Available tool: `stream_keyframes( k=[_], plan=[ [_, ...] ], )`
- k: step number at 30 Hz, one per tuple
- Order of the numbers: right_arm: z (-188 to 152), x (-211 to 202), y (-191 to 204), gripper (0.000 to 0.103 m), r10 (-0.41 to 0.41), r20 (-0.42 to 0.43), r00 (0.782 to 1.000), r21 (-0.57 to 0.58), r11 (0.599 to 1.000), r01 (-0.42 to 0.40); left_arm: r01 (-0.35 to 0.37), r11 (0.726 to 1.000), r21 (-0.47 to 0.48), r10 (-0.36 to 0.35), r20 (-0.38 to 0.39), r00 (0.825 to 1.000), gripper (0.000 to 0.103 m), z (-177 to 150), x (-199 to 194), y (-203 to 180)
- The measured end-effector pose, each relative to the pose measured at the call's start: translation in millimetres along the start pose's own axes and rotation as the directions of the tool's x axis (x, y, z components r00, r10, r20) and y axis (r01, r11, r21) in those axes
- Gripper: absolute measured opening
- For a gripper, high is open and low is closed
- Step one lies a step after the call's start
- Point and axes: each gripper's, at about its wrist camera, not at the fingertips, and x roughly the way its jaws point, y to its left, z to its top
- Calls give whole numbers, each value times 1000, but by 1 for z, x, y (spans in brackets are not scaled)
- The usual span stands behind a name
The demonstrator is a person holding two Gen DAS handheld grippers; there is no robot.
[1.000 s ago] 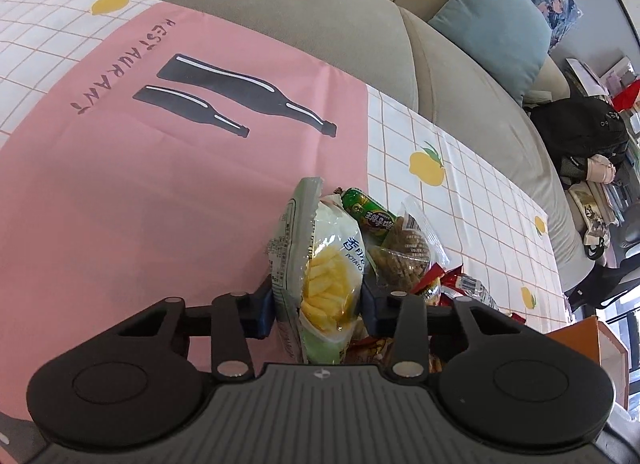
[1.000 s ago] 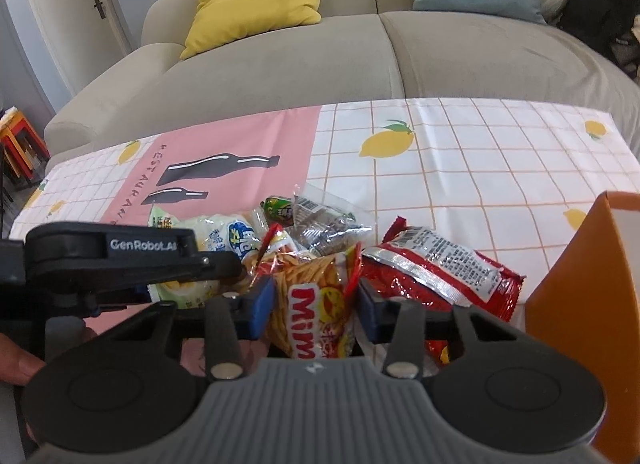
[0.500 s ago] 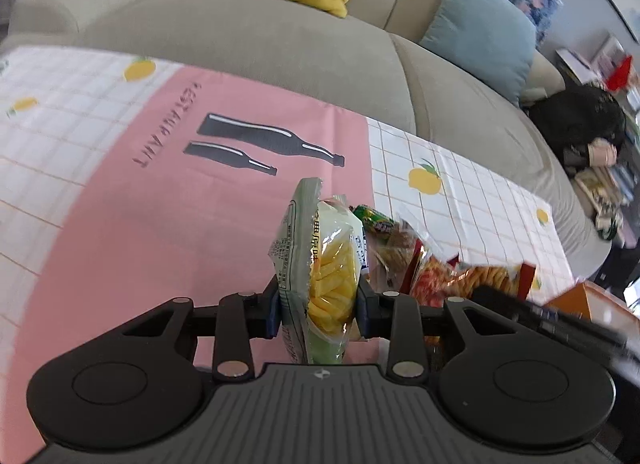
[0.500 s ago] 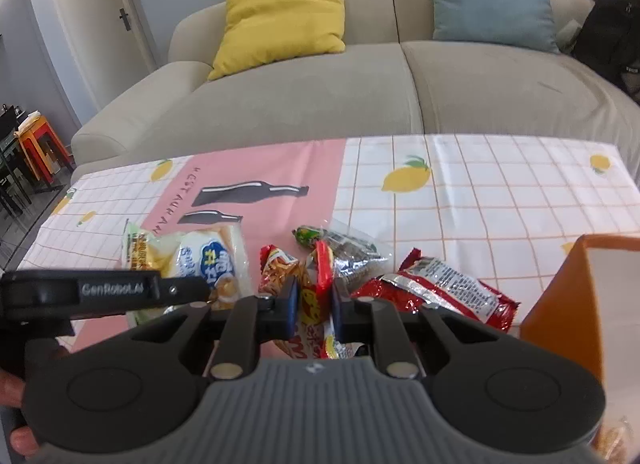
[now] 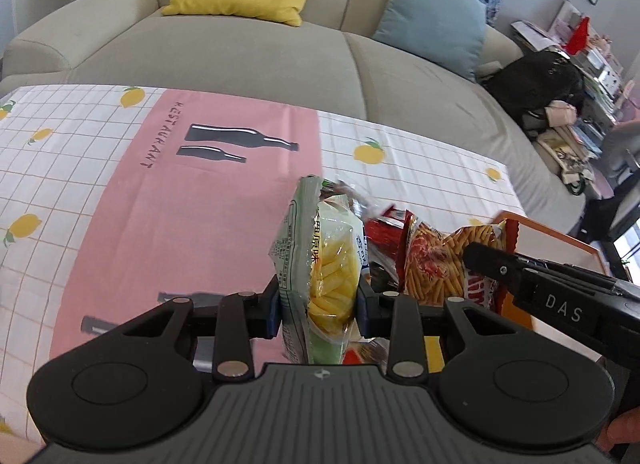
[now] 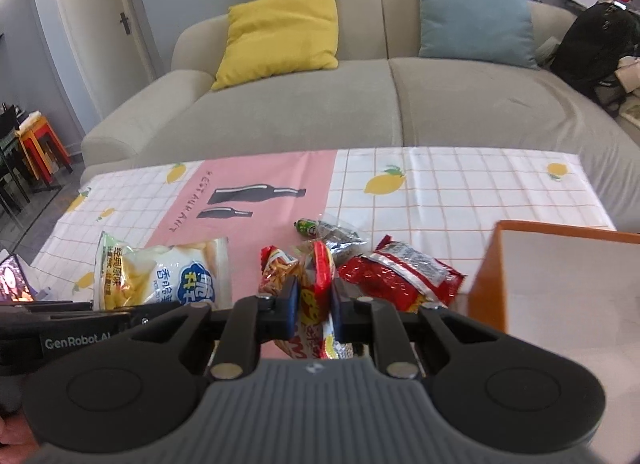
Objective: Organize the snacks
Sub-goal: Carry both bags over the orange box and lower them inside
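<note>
**Both grippers loaded, box at three o'clock**

At the near edge of each wrist view, a gripper pinches one snack packet. The left gripper [image 5: 317,306] has its fingers closed narrow on the pale green chip bag [image 5: 320,264], held edge-on and upright, clear of the tablecloth [image 5: 160,215]. The right gripper [image 6: 313,306] is clamped on the red-and-yellow stick-snack bag [image 6: 316,292], also edge-on; from the left view that bag [image 5: 440,260] hangs at about two o'clock, beside the chip bag.

Handling, as a judgement: both packets look light, air-puffed and crinkly, with slick film and brittle contents. A firm pinch across the flat sealed margin should hold better than one across the pillowed middle, which could crush the sticks or let the film slide.

Just beyond the right gripper, at about one o'clock, a red foil packet [image 6: 400,274] lies on the cloth. At twelve o'clock lie a clear-wrapped packet [image 6: 340,238] and a small green packet [image 6: 306,225]. The orange box [image 6: 560,232] stands at three o'clock, open-topped, the likely destination.

Farthest off, a beige sofa [image 6: 360,103] runs along the table's far side.
</note>
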Motion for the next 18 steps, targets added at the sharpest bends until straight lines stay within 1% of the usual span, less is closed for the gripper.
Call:
stream_keyframes(
  k=[5,8,11,13,18],
  plan=[
    [-8,-43,-14,14,4,44,999,21,1000,-5,57,997,43,-58,5,998,38,-6,-20,-25],
    [-11,-69,-25,14,-16,78,997,5,1000,15,74,993,92,-76,16,997,38,-7,-30,-46],
    [-13,-94,-44,14,-36,104,994,17,999,34,113,986,125,-116,12,993,38,-6,-35,-66],
    [-13,-108,-58,14,-30,118,993,33,999,26,144,977,160,-146,4,989,38,-5,-36,-85],
    [-11,-136,-102,14,-89,122,988,82,993,79,215,945,247,-215,-26,976,38,-5,-30,-134]
  ],
)
